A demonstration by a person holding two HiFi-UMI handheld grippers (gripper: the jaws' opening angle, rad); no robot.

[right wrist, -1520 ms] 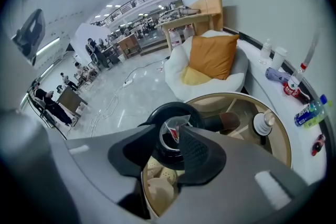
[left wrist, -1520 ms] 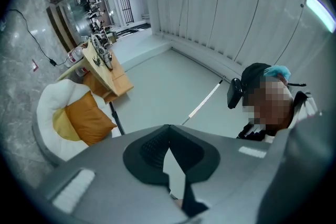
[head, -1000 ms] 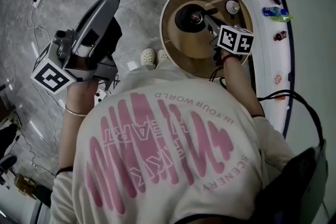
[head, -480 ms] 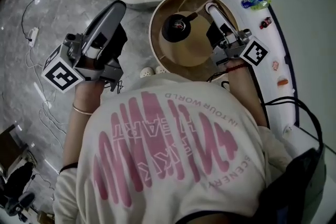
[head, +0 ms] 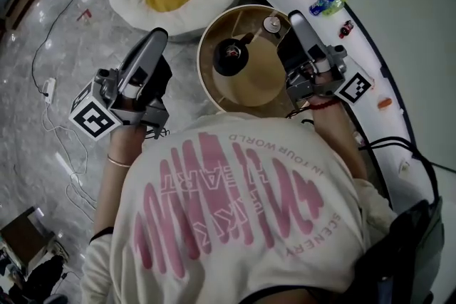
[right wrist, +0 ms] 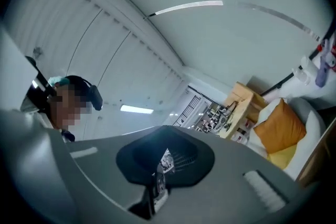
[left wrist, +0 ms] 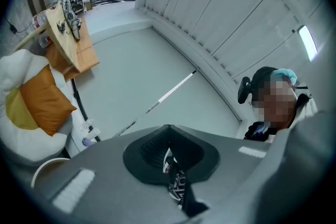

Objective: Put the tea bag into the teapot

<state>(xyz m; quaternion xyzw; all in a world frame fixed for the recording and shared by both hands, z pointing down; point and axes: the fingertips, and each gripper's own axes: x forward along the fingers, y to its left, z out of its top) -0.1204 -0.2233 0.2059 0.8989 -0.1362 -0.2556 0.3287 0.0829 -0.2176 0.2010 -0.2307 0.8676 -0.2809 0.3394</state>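
Both grippers are raised w/ noses tipped up toward the ceiling: left gripper [head: 157,38] is off to the side over the floor, right gripper [head: 295,19] is over the far-right edge of the round table [head: 253,82]. The fingers of each are pressed together. Only a scrap of b/w print shows at each seam, prob. part of the gripper, not a bag. The tea bag isn't visible in any view, so I can't tell where it is, its long axis or which way it points; it may be inside the teapot [head: 229,58], can't confirm. Pot sits upright, mouth up, w/ a dark stub (spout or handle, unclear) pointing at a small round piece [head: 272,24]. Risks: if the bag missed the mouth, the job's undone & nobody's holding it; the right gripper, near pot & round piece, could knock either if swung low.
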